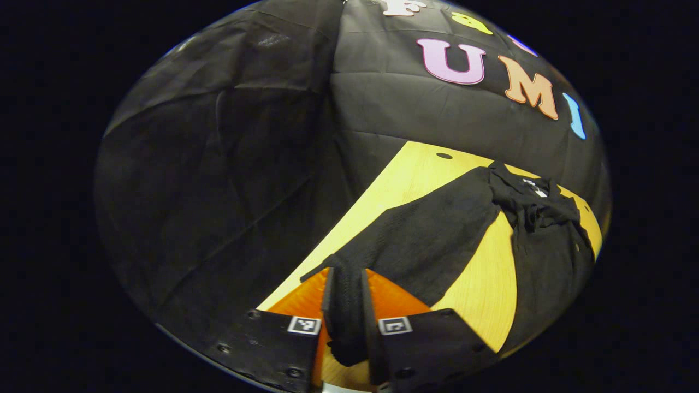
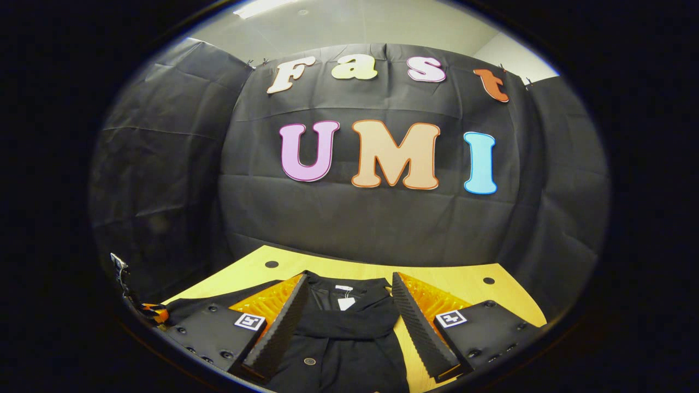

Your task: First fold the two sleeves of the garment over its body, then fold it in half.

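Observation:
A black long-sleeved garment (image 1: 551, 256) lies on the yellow wooden table (image 1: 415, 169). One sleeve (image 1: 431, 234) stretches from its collar (image 1: 527, 191) down to my left gripper (image 1: 345, 278), which is shut on the cuff; cloth hangs down between the pads. In the right gripper view my right gripper (image 2: 349, 277) stands open just above the garment's chest (image 2: 344, 327), one finger on each side of the collar and its white tag (image 2: 345, 302). The garment's lower part is hidden below the view's edge. Part of another gripper (image 2: 143, 308) shows at the far left.
Black cloth walls close the booth behind and to the left of the table. The tabletop (image 2: 453, 278) has small dark holes (image 2: 271, 264) near its back edge. A strip of bare wood (image 1: 486, 284) lies between the raised sleeve and the garment's body.

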Demonstrator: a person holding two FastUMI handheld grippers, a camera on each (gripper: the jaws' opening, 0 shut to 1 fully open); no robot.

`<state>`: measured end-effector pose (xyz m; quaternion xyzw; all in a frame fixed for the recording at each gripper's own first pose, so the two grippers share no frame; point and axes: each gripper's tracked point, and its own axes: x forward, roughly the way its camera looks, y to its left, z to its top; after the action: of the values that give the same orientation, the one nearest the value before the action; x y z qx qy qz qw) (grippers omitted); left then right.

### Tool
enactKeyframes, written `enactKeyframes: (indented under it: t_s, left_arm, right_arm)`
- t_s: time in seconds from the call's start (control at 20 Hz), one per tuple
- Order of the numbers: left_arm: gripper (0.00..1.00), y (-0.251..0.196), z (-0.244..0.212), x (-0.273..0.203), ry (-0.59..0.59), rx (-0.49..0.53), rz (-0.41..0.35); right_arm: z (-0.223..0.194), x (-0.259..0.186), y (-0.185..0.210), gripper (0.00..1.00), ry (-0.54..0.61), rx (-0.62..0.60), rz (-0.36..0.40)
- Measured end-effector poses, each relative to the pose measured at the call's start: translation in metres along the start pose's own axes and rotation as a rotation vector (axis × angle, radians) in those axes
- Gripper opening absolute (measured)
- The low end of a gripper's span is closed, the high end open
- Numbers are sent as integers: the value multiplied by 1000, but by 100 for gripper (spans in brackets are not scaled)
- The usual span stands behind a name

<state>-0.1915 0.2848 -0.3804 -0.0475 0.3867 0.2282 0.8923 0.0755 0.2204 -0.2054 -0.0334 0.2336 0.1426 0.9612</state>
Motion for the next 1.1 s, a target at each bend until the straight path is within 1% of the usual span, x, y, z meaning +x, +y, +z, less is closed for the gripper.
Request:
enactKeyframes:
  t_s: [0.1,0.15,0.25,0.3,0.35,0.4,0.45,0.5,0.55,0.65,0.7,0.8,0.85,0.95,1.0,1.1]
  left_arm:
    - [2,-2,1,4,26,-25,2]
    - [0,-3,2,3,45,-36,-4]
    - [0,-11,8,0,94,-106,-43]
    - [0,-10,12,-2,108,-130,-38]
    - [0,-9,20,-3,97,-141,-39]
    - [0,-16,33,-5,75,-148,-50]
    - [0,-24,50,-8,53,-149,-66]
    - [0,-33,66,-11,26,-150,-81]
    - [0,-45,82,-14,3,-148,-100]
    - [0,-72,114,-19,-52,-134,-150]
    - [0,-85,122,-22,-61,-119,-176]
    - [0,-113,143,-22,-93,-97,-217]
    - [0,-130,150,-20,-105,-86,-242]
    - [0,-159,158,-18,-108,-59,-277]
    - [0,-173,160,-20,-110,-48,-294]
    - [0,-204,164,-17,-109,-26,-339]
  right_arm:
    - [0,-2,-6,96,0,5,-11]
    - [0,-3,-8,96,-1,7,-15]
    - [0,-5,-12,96,4,7,-23]
    - [1,-7,-14,96,3,10,-25]
    - [2,-9,-14,97,-2,11,-24]
    - [4,-10,-16,96,-9,8,-25]
    - [4,-11,-19,99,-14,3,-24]
    - [4,-9,-20,98,-13,-2,-20]
    - [3,-9,-22,97,-3,-1,-13]
    - [10,-8,-31,96,-30,15,-21]
    - [11,-9,-34,96,-37,35,-18]
    - [10,-11,-40,98,-41,56,-17]
    - [11,-11,-47,99,-48,60,-22]
    - [10,-13,-60,96,-48,75,-27]
    - [9,-14,-67,97,-49,83,-33]
    - [8,-15,-85,96,-51,92,-50]
